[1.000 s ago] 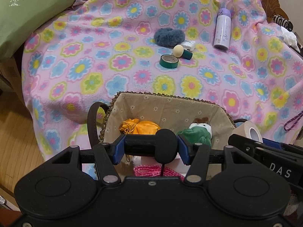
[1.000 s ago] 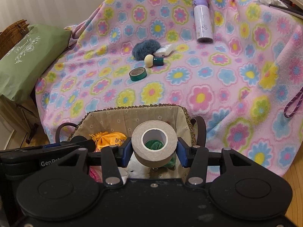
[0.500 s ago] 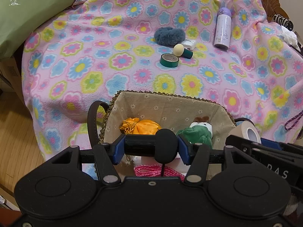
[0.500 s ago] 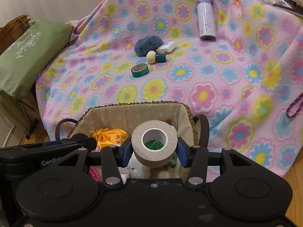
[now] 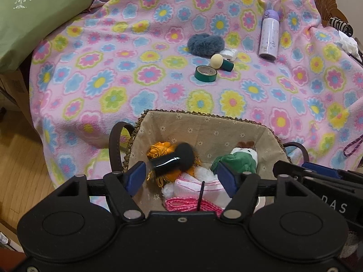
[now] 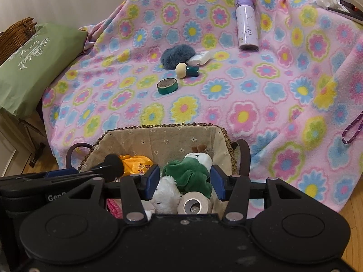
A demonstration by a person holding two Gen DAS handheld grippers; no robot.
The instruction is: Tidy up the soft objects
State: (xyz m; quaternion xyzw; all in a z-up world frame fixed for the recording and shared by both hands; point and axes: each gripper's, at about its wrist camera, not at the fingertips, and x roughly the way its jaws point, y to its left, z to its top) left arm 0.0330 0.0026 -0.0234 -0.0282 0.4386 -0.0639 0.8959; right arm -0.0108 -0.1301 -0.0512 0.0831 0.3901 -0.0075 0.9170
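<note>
On the flowered blanket lie one green tape roll (image 5: 205, 73), one lilac bottle (image 5: 269, 36) and one blue-grey fluffy scrunchie (image 5: 205, 44); one beige tape roll (image 6: 194, 204) sits in one lined wicker basket (image 5: 204, 127).

Pink blanket (image 5: 113, 72) with flowers; beige daisy-print basket (image 5: 204, 124) lining; green pillow (image 5: 34, 18); lilac bottle (image 5: 269, 36); teal tape (image 5: 205, 74); blue-grey puff (image 5: 205, 44).

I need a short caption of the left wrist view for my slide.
Left gripper opening above the lined basket, black brush dropping free onto the soft toys inside.
</note>
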